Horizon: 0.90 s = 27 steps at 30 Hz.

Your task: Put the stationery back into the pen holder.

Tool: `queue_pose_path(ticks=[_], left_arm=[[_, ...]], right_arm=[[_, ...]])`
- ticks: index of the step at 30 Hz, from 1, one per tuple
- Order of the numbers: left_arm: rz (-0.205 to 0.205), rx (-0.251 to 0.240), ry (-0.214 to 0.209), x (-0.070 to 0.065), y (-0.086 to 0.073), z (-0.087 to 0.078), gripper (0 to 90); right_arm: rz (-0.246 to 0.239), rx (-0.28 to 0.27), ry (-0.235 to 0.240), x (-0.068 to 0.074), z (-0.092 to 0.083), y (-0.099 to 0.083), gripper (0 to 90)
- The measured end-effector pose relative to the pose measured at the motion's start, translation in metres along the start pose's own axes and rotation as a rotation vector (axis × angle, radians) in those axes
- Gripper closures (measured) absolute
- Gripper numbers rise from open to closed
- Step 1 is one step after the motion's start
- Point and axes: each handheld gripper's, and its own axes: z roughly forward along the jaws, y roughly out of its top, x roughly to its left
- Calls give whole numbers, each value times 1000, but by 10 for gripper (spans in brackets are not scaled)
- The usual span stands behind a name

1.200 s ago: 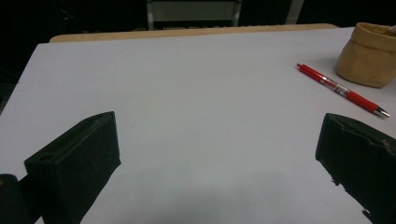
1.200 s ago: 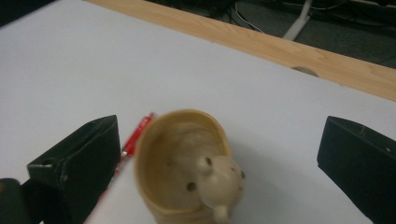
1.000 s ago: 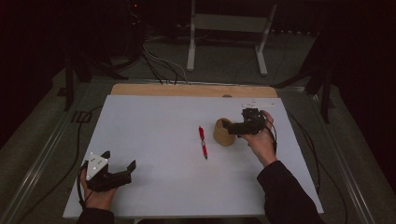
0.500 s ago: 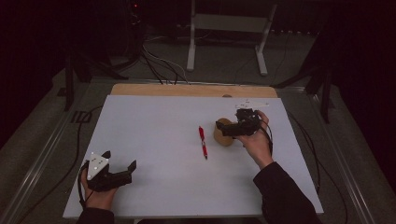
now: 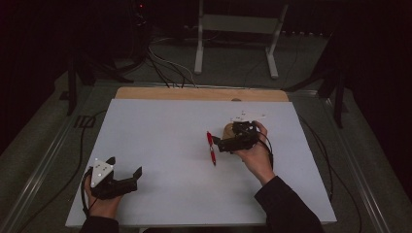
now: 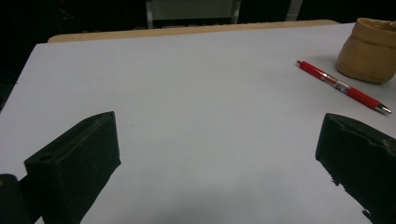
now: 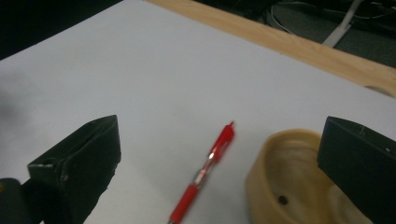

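White tabletop (image 5: pixel 160 145) on a dark floor. Left gripper (image 5: pixel 124 171) rests near the front-left corner, jaws wide, empty. Slim red plastic pen (image 5: pixel 211 148) lies just left of the right gripper (image 5: pixel 217 142), whose jaws gape above it; tan rounded clay cup (image 7: pixel 289 177) sits beneath its right jaw.

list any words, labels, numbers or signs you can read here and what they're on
None can be read.
Red pen: a pale band sits on its clear middle section, too small and blurred to tell whether it carries print.
Tan cup: plain, no lettering.
White table sheet: a few faint marks near its far edge by the right gripper, too small to read.
Left gripper: its grey plate shows pale dots, no text.
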Motion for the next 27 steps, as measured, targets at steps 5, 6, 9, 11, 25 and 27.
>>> queue_pose_path(ticks=[5, 6, 9, 11, 25, 27], left_arm=[[3, 1, 2, 0, 0, 0, 3], [3, 2, 2, 0, 0, 0, 3], [4, 2, 3, 0, 0, 0, 3], [2, 2, 2, 0, 0, 0, 3], [3, 2, 2, 0, 0, 0, 3], [3, 3, 2, 0, 0, 0, 3]], right_arm=[[-29, 25, 15, 14, 6, -7, 4], [-33, 31, 15, 16, 7, -8, 4], [-39, 45, 20, 21, 11, -12, 20], [-44, 53, 19, 24, 13, -15, 31], [-34, 148, -11, 36, 33, -35, 164], [-27, 164, -18, 35, 37, -38, 185]])
